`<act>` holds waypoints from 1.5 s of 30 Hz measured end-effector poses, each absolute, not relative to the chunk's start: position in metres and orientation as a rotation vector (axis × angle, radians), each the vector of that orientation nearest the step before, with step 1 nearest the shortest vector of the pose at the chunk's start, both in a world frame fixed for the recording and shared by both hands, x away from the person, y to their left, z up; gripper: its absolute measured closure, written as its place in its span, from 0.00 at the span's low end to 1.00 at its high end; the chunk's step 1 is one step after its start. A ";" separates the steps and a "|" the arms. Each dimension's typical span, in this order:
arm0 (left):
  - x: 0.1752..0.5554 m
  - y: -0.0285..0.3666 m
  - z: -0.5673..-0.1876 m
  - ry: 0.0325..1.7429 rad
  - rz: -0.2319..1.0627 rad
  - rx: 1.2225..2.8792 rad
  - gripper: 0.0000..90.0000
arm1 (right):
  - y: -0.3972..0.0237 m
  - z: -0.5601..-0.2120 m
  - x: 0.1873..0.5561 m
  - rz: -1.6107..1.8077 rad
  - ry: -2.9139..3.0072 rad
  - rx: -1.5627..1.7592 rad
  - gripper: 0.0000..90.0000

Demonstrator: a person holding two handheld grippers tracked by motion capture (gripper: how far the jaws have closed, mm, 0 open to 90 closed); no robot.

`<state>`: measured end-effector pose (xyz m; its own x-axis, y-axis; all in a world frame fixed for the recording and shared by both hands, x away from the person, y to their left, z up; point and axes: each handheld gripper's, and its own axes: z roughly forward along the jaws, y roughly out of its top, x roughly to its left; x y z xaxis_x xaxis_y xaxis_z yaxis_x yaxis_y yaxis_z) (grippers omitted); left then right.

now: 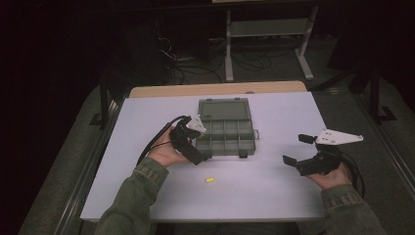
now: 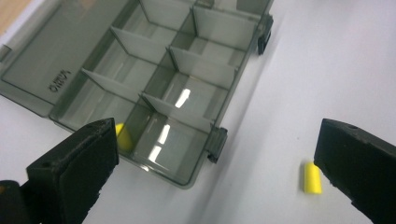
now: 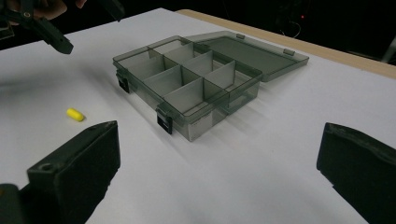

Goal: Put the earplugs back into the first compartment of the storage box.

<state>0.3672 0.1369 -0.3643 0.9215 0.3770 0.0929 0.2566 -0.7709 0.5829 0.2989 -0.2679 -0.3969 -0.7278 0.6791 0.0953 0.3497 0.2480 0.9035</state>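
A pale worktop point(image 1: 274, 196) carries everything, with a wooden edge showing along its far side. Near the middle of it lies a smoky grey compartment box point(image 1: 225, 137), its lid point(image 1: 224, 109) swung fully open and lying flat on the far side; inside, thin dividers split the tray into two rows of cells, and two dark latches sit on its near wall. The left tool point(image 1: 196, 142), held in the person's left hand point(image 1: 164, 152), hovers at the box's near left corner, its jaws spread wide with nothing between them; in the left gripper view they frame that corner of the box point(image 2: 154, 93). The right tool point(image 1: 296, 150), gripped by the right hand point(image 1: 333, 177), sits well apart from the box toward the right side of the worktop, jaws likewise held wide and empty, looking across at the box point(image 3: 196, 79) from its latch side. A small yellow capsule point(image 1: 209, 180) lies loose on the worktop just in front of the box, nearer the left tool; the left gripper view shows it point(image 2: 313, 177) just beside the right-hand jaw. A second yellow piece point(image 2: 123, 135) rests in the near-left corner cell of the box, partly hidden behind the other jaw
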 end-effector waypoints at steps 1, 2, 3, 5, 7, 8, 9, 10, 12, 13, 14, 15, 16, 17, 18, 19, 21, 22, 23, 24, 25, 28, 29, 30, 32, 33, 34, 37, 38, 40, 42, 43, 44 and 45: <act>0.366 0.138 -0.365 0.451 0.273 2.495 0.00 | -0.268 -0.397 0.299 1.472 2.211 0.952 0.00; 0.365 0.138 -0.367 0.451 0.272 2.491 0.00 | -0.268 -0.397 0.299 1.471 2.211 0.953 0.00; 0.364 0.139 -0.369 0.450 0.267 2.492 0.00 | -0.268 -0.397 0.299 1.472 2.210 0.953 0.00; 0.362 0.139 -0.371 0.452 0.261 2.493 0.00 | -0.268 -0.397 0.299 1.471 2.210 0.953 0.00; 0.360 0.140 -0.374 0.452 0.259 2.494 0.00 | -0.268 -0.397 0.299 1.470 2.211 0.949 0.00; 0.359 0.140 -0.375 0.450 0.256 2.494 0.00 | -0.268 -0.397 0.299 1.471 2.211 0.948 0.00; 0.357 0.140 -0.377 0.448 0.255 2.490 0.00 | -0.268 -0.397 0.299 1.471 2.212 0.948 0.00; 0.356 0.140 -0.378 0.447 0.250 2.491 0.00 | -0.268 -0.397 0.299 1.470 2.212 0.948 0.00; 0.353 0.139 -0.380 0.444 0.246 2.497 0.00 | -0.268 -0.397 0.299 1.471 2.213 0.949 0.00; 0.352 0.139 -0.381 0.440 0.243 2.498 0.00 | -0.268 -0.397 0.299 1.470 2.212 0.949 0.00; 0.350 0.138 -0.382 0.435 0.245 2.504 0.00 | -0.268 -0.397 0.299 1.470 2.212 0.950 0.00; 0.348 0.137 -0.383 0.429 0.244 2.506 0.00 | -0.268 -0.397 0.299 1.470 2.212 0.949 0.00; 0.347 0.136 -0.384 0.423 0.243 2.509 0.00 | -0.268 -0.397 0.299 1.471 2.213 0.948 0.00; 0.345 0.135 -0.384 0.417 0.241 2.512 0.00 | -0.268 -0.397 0.299 1.470 2.213 0.948 0.00; 0.343 0.134 -0.385 0.411 0.239 2.515 0.00 | -0.268 -0.397 0.299 1.470 2.215 0.947 0.00; 0.342 0.133 -0.386 0.407 0.237 2.520 0.00 | -0.267 -0.397 0.299 1.470 2.217 0.948 0.00; 0.339 0.131 -0.388 0.394 0.227 2.527 0.00 | -0.267 -0.397 0.299 1.469 2.218 0.948 0.00; 0.338 0.131 -0.390 0.395 0.212 2.526 0.00 | -0.268 -0.397 0.299 1.469 2.218 0.948 0.00; 0.337 0.131 -0.392 0.397 0.197 2.522 0.00 | -0.268 -0.397 0.299 1.470 2.217 0.947 0.00; 0.337 0.131 -0.393 0.392 0.189 2.527 0.00 | -0.268 -0.397 0.299 1.470 2.217 0.946 0.00; 0.336 0.131 -0.394 0.391 0.181 2.531 0.00 | -0.268 -0.397 0.299 1.470 2.217 0.946 0.00; 0.333 0.130 -0.398 0.388 0.149 2.547 0.01 | -0.268 -0.397 0.299 1.469 2.219 0.947 0.00; 0.332 0.129 -0.400 0.382 0.139 2.553 0.01 | -0.268 -0.397 0.299 1.469 2.219 0.947 0.00; 0.330 0.129 -0.402 0.375 0.134 2.560 0.02 | -0.267 -0.397 0.299 1.468 2.221 0.947 0.00; 0.327 0.127 -0.405 0.360 0.132 2.574 0.04 | -0.267 -0.397 0.299 1.468 2.222 0.947 0.00; 0.326 0.126 -0.407 0.352 0.130 2.580 0.07 | -0.267 -0.397 0.299 1.469 2.222 0.946 0.00; 0.325 0.125 -0.408 0.349 0.121 2.584 0.08 | -0.267 -0.397 0.299 1.469 2.222 0.944 0.00; 0.323 0.123 -0.412 0.327 0.105 2.598 0.15 | -0.267 -0.397 0.298 1.470 2.223 0.941 0.00; 0.323 0.123 -0.413 0.318 0.099 2.607 0.16 | -0.267 -0.397 0.298 1.470 2.224 0.940 0.00; 0.322 0.122 -0.415 0.316 0.079 2.606 0.20 | -0.267 -0.397 0.298 1.467 2.226 0.937 0.00; 0.321 0.121 -0.417 0.305 0.053 2.605 0.26 | -0.267 -0.397 0.298 1.468 2.226 0.936 0.00; 0.321 0.120 -0.417 0.297 0.053 2.611 0.28 | -0.266 -0.397 0.298 1.470 2.225 0.937 0.00; 0.321 0.119 -0.418 0.291 0.048 2.613 0.31 | -0.267 -0.397 0.298 1.470 2.224 0.937 0.00; 0.320 0.119 -0.418 0.286 0.047 2.613 0.33 | -0.267 -0.397 0.298 1.470 2.224 0.935 0.00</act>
<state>0.3204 0.1187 -0.4179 0.9772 0.2113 -0.0202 0.1938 -0.8494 0.4909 0.2980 -0.2666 -0.3966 -0.7365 0.6702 0.0911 0.3463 0.2579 0.9020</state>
